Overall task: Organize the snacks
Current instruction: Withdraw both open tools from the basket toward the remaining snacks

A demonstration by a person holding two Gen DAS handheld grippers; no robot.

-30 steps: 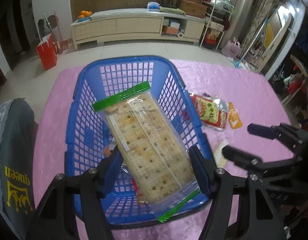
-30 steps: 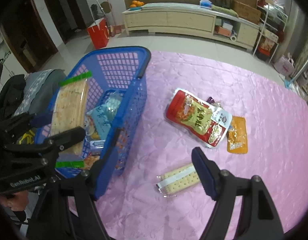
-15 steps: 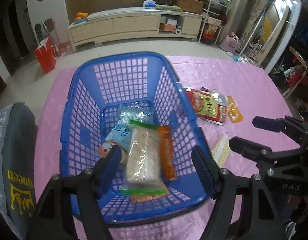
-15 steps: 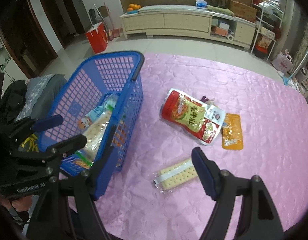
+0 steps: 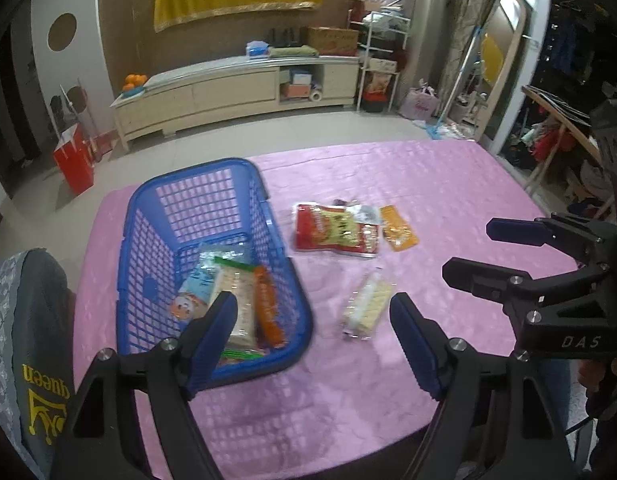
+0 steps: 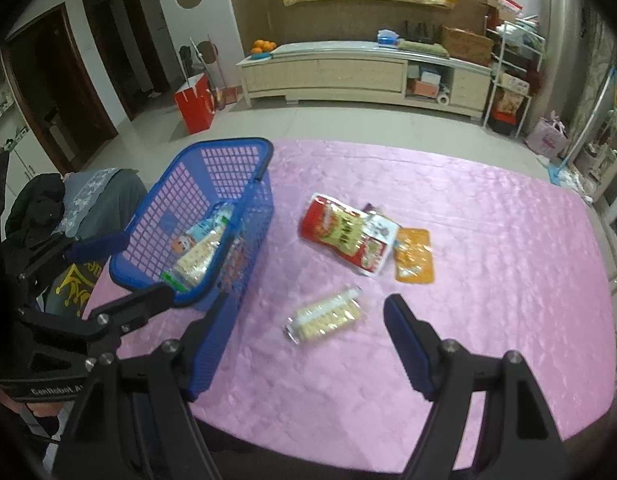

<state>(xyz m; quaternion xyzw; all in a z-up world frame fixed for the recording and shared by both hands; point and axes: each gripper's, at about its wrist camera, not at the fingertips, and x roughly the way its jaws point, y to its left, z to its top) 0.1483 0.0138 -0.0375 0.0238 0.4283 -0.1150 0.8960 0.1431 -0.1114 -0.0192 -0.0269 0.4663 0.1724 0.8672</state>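
A blue plastic basket (image 5: pixel 156 216) (image 6: pixel 244 148) stands on the pink table (image 5: pixel 448 184) at the left. It holds a large cracker pack (image 5: pixel 238 304) (image 6: pixel 194 258), an orange stick pack (image 5: pixel 266 306) and a light blue packet (image 5: pixel 196 284). On the table lie a small cracker pack (image 5: pixel 368 306) (image 6: pixel 328 314), a red snack bag (image 5: pixel 334 232) (image 6: pixel 344 232) and an orange sachet (image 5: pixel 398 232) (image 6: pixel 414 256). My left gripper (image 5: pixel 312 340) is open and empty, near the basket's front right corner. My right gripper (image 6: pixel 308 344) is open and empty, just in front of the small cracker pack.
A chair with a grey "queen" garment (image 5: pixel 28 340) stands at the table's left edge. A long cabinet (image 6: pixel 348 72) and a red bag (image 6: pixel 194 102) are on the floor beyond the table. The right gripper shows in the left wrist view (image 5: pixel 524 256).
My left gripper let the large cracker pack drop into the basket, then pulled back and swung right. The right gripper also drew back.
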